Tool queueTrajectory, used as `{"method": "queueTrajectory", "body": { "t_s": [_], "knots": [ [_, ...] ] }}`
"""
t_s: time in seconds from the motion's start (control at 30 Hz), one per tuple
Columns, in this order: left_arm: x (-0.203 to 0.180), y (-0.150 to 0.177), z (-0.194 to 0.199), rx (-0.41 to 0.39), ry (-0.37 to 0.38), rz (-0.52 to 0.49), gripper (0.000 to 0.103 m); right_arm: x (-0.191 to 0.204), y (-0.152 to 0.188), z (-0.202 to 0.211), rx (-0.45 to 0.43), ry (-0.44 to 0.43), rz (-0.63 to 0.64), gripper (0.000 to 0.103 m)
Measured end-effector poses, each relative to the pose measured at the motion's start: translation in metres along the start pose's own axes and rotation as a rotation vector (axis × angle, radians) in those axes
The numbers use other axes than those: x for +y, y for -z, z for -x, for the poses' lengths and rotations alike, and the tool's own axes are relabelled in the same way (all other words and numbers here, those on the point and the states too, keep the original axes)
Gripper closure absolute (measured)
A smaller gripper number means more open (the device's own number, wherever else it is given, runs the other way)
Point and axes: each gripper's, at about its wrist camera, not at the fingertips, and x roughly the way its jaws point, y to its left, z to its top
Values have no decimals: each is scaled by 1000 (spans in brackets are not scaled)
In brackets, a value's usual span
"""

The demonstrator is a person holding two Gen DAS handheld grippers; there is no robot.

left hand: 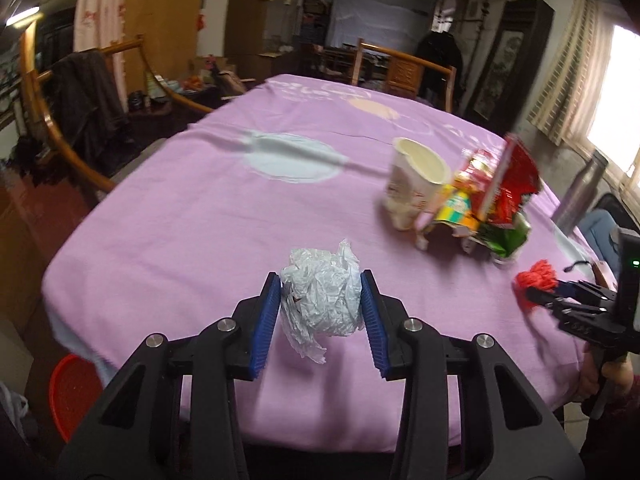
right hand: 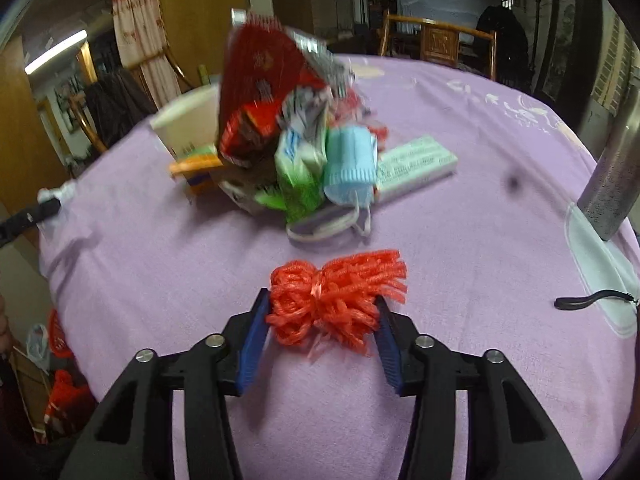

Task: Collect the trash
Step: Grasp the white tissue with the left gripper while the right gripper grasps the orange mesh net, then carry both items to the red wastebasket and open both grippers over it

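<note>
My left gripper (left hand: 320, 284) is shut on a crumpled white paper ball (left hand: 320, 300), held between its blue pads above the purple tablecloth (left hand: 180, 220). My right gripper (right hand: 322, 304) is shut on a red mesh net bundle (right hand: 332, 296); it also shows in the left wrist view (left hand: 538, 280) at the right. A pile of trash (right hand: 288, 140) lies mid-table: a white paper cup (left hand: 416, 176), a red snack bag (left hand: 512, 176), green wrappers, a blue face mask (right hand: 352, 164) and a pale green box (right hand: 416, 168).
A metal bottle (right hand: 612, 168) stands at the table's right edge, with a black strap (right hand: 592, 300) near it. Wooden chairs (left hand: 400, 68) stand around the table. A red basket (left hand: 72, 392) sits on the floor at the left.
</note>
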Motion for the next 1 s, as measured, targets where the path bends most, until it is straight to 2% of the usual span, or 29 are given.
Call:
{"method": "queueTrajectory", "body": {
  "t_s": [0.03, 0.27, 0.47, 0.57, 0.6, 0.63, 0.7, 0.87, 1.0],
  "knots": [
    [12, 2, 6, -6, -27, 15, 62, 0, -2, 6, -24, -40, -13, 56],
    [94, 26, 43, -18, -219, 136, 62, 34, -19, 27, -97, -155, 45, 56],
    [184, 70, 63, 35, -361, 323, 62, 80, -33, 21, -77, -259, 115, 55],
    [222, 92, 61, 73, -387, 410, 60, 106, -41, 16, -61, -294, 154, 55],
    [232, 99, 60, 88, -396, 432, 52, 114, -44, 15, -54, -305, 167, 55],
    [245, 108, 57, 109, -427, 468, 35, 127, -47, 13, -46, -321, 186, 55],
    [259, 117, 59, 109, -463, 512, 20, 147, -52, 12, -33, -345, 220, 55],
    [281, 129, 73, 75, -505, 553, 11, 212, -60, 11, 8, -427, 320, 54],
    [300, 136, 87, 36, -596, 579, 8, 281, -61, 5, 67, -528, 419, 53]
  ]
}}
